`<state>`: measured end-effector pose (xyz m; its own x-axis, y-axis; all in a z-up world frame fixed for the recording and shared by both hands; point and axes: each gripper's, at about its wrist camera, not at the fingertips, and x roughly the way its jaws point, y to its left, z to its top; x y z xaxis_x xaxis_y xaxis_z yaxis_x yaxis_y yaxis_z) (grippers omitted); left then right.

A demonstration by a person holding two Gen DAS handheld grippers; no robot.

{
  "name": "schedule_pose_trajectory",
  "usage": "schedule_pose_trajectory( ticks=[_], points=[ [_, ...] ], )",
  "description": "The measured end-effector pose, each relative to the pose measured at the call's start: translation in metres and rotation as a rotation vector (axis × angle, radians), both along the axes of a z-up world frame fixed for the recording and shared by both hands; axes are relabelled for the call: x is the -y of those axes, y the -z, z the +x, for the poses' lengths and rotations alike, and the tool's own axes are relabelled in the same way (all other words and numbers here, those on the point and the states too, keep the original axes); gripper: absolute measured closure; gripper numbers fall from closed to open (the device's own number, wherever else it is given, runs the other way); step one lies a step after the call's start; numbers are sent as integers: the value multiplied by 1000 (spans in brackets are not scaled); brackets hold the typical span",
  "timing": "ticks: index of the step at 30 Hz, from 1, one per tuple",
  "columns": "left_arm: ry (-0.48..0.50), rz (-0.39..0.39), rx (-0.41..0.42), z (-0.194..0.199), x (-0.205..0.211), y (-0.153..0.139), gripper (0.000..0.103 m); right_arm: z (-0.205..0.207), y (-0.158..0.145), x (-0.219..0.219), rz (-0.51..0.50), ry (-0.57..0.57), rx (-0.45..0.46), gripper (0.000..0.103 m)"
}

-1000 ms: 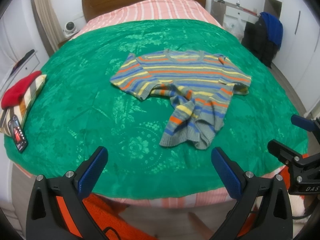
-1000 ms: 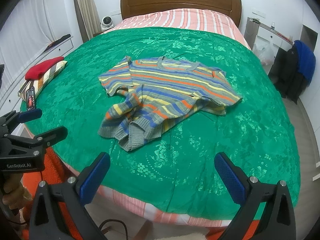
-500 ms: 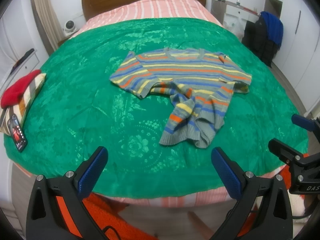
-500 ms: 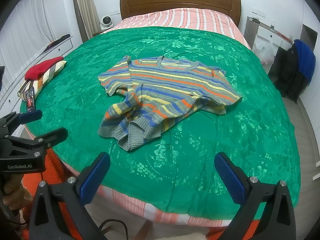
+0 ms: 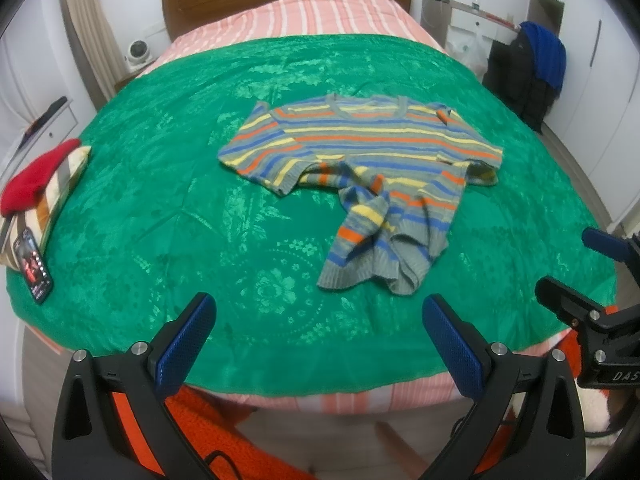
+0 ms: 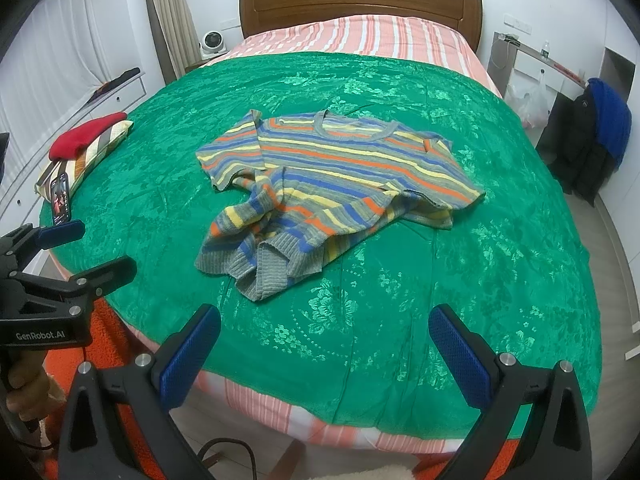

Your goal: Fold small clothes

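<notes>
At the foot of the bed, both sets of fingers are spread wide with nothing in them: left gripper point(image 5: 320, 332) and right gripper point(image 6: 324, 342) hang off the near edge of the green bedspread point(image 6: 500, 240). The striped sweater point(image 6: 320, 184) sits mid-bed, top half flat, lower half bunched up. A phone point(image 5: 34, 266) lies beside a red-topped pillow point(image 5: 44, 176) at the left edge.
</notes>
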<state>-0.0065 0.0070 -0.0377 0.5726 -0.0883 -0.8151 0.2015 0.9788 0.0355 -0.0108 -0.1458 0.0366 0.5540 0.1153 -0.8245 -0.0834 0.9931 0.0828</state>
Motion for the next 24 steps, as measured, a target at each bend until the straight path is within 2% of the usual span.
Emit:
schedule_pose_trajectory(
  ticks=[15, 19, 24],
  points=[
    [2, -1, -10, -1, 2, 3, 0, 0, 1, -1, 1, 3, -2, 0],
    [0, -54, -11, 4, -10, -2, 0, 0, 1, 0, 1, 7, -3, 0],
    [-92, -114, 7, 15, -47, -9, 0, -1, -3, 7, 10, 32, 20, 0]
  ],
)
